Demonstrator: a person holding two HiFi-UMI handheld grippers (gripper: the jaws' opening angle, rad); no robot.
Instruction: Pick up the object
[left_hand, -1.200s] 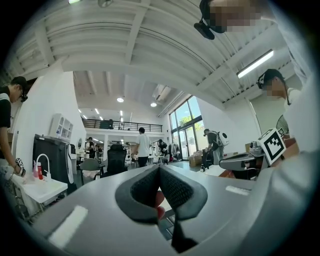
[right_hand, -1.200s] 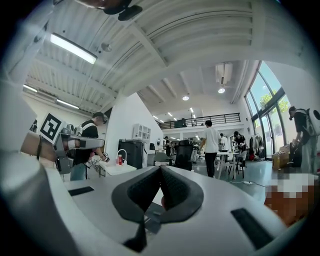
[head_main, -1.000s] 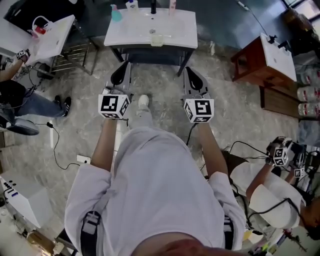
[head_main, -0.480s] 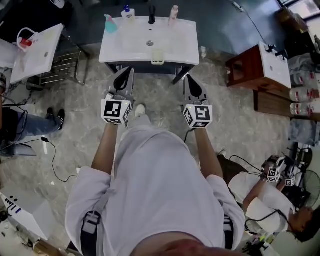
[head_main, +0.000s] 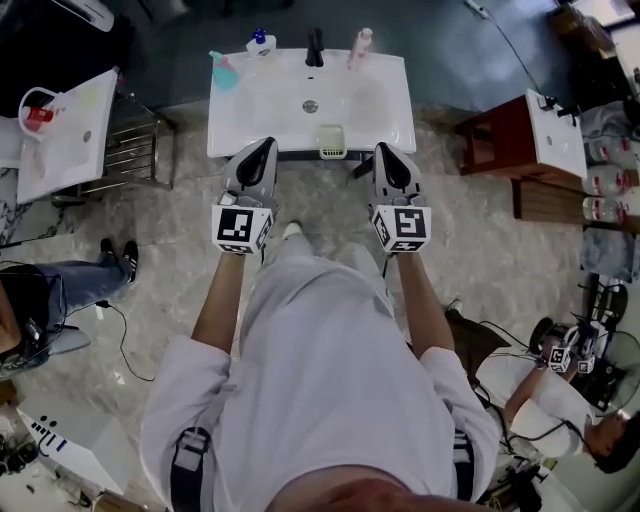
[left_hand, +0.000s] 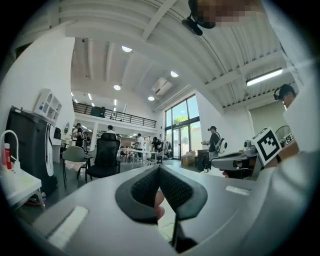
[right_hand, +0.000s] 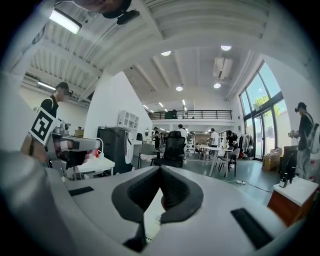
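A: Head view?
B: Left gripper and right gripper are side by side at the white washbasin. The soap tray sits on its front edge, between them.
A: Left gripper view?
B: Jaws together, nothing held.
A: Right gripper view?
B: Same, closed and empty.

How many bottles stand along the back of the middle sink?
3: teal bottle at back left, blue-capped bottle left of the faucet, pink bottle right of it. None looks hidden.
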